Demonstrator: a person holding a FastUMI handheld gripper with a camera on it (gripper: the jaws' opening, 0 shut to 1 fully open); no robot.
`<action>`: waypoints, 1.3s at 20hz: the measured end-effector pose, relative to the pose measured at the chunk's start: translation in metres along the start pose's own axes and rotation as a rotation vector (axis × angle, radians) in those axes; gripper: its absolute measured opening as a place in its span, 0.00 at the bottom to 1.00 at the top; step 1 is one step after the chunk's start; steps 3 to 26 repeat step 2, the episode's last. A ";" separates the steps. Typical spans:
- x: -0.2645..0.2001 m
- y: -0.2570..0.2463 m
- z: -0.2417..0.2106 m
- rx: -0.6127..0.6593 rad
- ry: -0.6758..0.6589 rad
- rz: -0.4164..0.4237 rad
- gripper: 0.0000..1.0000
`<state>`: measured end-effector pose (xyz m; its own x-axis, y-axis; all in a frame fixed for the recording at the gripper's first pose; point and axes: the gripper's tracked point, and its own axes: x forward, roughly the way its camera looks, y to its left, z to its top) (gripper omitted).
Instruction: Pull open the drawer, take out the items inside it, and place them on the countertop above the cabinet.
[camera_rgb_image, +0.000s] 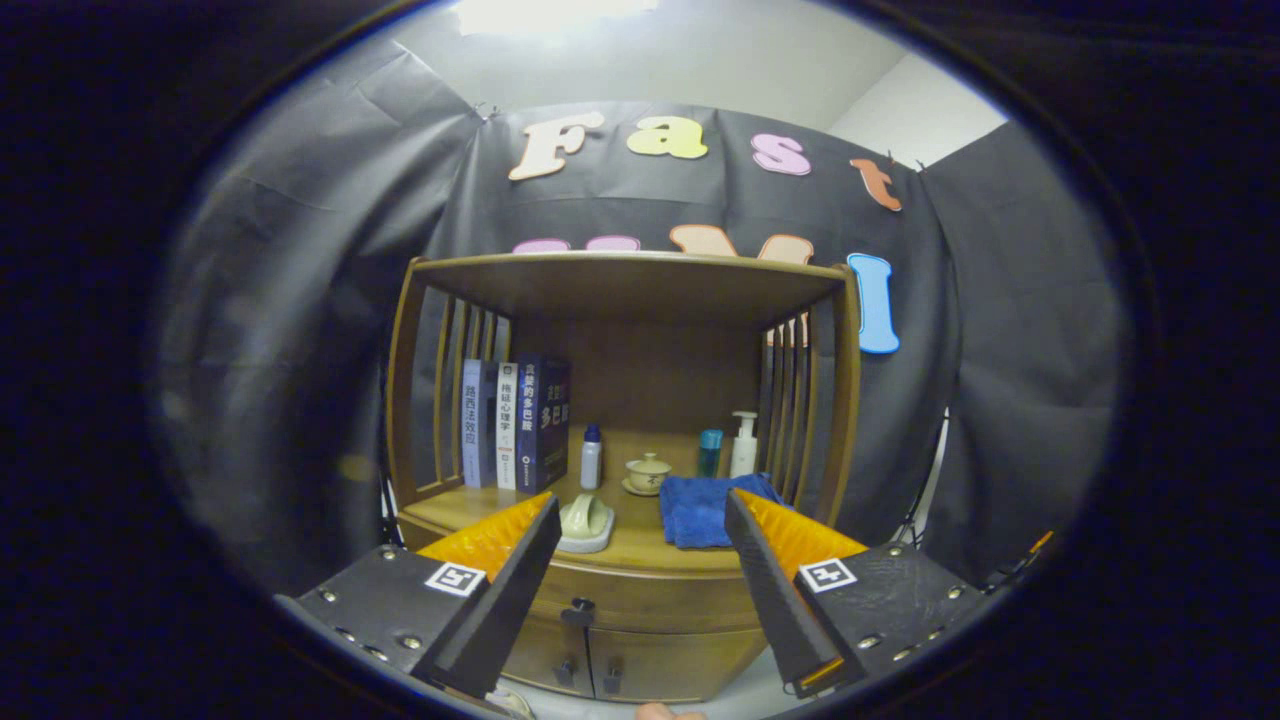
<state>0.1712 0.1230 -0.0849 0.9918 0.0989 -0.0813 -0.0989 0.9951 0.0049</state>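
Gripper (640, 510): we see the 2 fingers spread wide, nothing between them.
Drawer (640, 592): closed, under the countertop (630, 545) — ahead of the fingers, its knob (580, 606) between them.
Countertop items: we count 3 books (515, 425), blue towel (700, 510), green dish (585, 522) — beyond the fingertips.

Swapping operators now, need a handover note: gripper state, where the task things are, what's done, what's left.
Gripper: open, holding nothing, fingers apart, aimed at the cabinet from a short way off.
Drawer: shut, its handle between and just beyond the fingers. Items inside hidden.
Countertop already carries a blue towel, a green dish, a lidded cup, bottles and books.
Done: nothing.
Left: pull the drawer, lift the items out, set them on the countertop.
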 end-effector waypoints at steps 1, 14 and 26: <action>-0.008 -0.003 -0.001 0.003 0.001 0.005 0.98; -0.015 -0.006 -0.001 -0.003 -0.003 0.009 0.98; -0.015 -0.006 -0.001 -0.003 -0.003 0.009 0.98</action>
